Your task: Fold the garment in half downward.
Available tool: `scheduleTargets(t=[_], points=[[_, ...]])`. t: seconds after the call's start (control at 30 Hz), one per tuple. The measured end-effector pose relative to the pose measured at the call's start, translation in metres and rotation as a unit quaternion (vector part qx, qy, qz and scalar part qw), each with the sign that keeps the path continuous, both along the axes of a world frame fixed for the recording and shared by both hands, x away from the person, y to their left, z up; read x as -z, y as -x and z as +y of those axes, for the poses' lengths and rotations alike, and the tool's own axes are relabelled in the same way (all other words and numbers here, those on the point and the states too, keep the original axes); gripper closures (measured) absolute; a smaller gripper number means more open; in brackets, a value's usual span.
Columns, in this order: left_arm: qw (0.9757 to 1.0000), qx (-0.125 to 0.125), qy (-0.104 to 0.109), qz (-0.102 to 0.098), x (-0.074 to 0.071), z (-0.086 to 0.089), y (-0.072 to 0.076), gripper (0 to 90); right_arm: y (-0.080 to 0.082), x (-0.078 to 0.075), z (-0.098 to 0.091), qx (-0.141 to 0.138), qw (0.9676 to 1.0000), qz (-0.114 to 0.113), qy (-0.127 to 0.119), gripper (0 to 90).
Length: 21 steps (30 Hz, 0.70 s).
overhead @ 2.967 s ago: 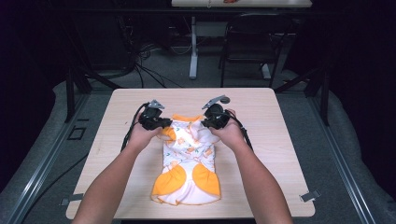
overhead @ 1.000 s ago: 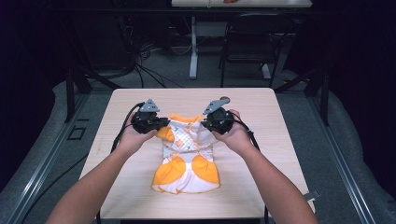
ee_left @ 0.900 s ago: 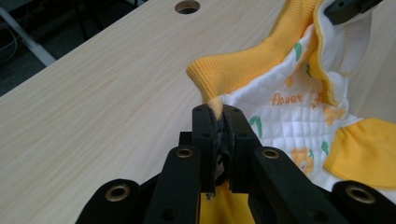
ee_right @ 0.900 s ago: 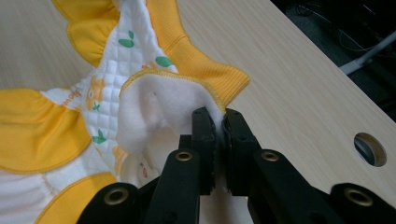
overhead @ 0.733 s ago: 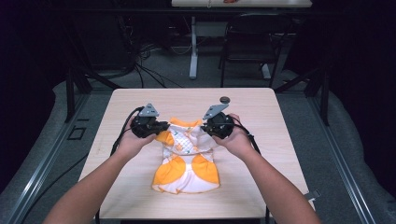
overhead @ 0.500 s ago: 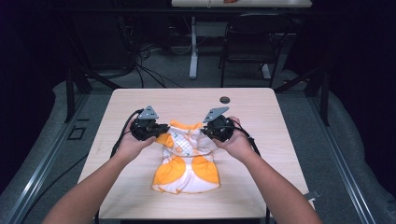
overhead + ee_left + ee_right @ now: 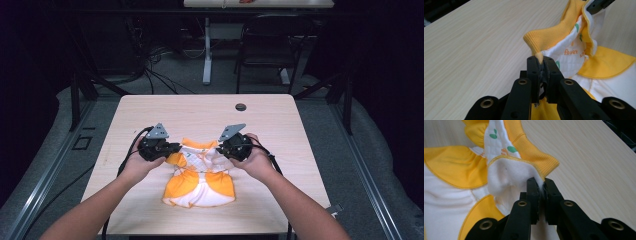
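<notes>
Left tool [image 7: 540, 60] and right tool [image 7: 541, 182] each pinch the garment's [image 7: 200, 175] opposite top corners.

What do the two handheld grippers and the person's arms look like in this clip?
Both the left gripper and the right gripper are black, each topped by a grey three-cornered plate. Up close, the jaws are flat black bars on black links with brass-coloured rivets. A black cable trails from each toward the near table edge. The forearms are bare, with no sleeves or gloves visible.
</notes>
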State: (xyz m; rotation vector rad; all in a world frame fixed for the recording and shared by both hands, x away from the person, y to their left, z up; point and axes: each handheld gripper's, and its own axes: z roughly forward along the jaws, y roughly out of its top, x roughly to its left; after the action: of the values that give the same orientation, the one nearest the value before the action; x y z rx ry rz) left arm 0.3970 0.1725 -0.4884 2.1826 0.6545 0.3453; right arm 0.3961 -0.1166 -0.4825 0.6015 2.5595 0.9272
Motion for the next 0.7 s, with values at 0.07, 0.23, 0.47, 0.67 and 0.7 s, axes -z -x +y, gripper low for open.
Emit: scheduleTargets(t=[0.07,0.23,0.47,0.67,0.7], points=[[1.0,0.002,0.0,-0.001,0.002,0.001,0.003,84.6,0.004,0.002,-0.001,0.001,0.9999,0.006,-0.009,84.2],[0.9999,0.01,-0.002,0.002,0.008,0.002,0.012,84.6,0.014,0.007,0.0,-0.01,0.9999,0.004,-0.002,84.2],[0.9998,0.019,-0.002,0.008,0.019,0.006,0.024,84.5,0.025,0.016,-0.001,-0.022,0.9997,0.009,-0.001,84.0],[0.9995,0.028,0.001,0.016,0.03,0.009,0.034,84.5,0.038,0.027,0.0,-0.034,0.9992,0.019,-0.003,84.0],[0.9994,0.031,0.002,0.018,0.032,0.009,0.036,84.4,0.041,0.029,0.001,-0.033,0.9993,0.019,-0.002,84.0]])
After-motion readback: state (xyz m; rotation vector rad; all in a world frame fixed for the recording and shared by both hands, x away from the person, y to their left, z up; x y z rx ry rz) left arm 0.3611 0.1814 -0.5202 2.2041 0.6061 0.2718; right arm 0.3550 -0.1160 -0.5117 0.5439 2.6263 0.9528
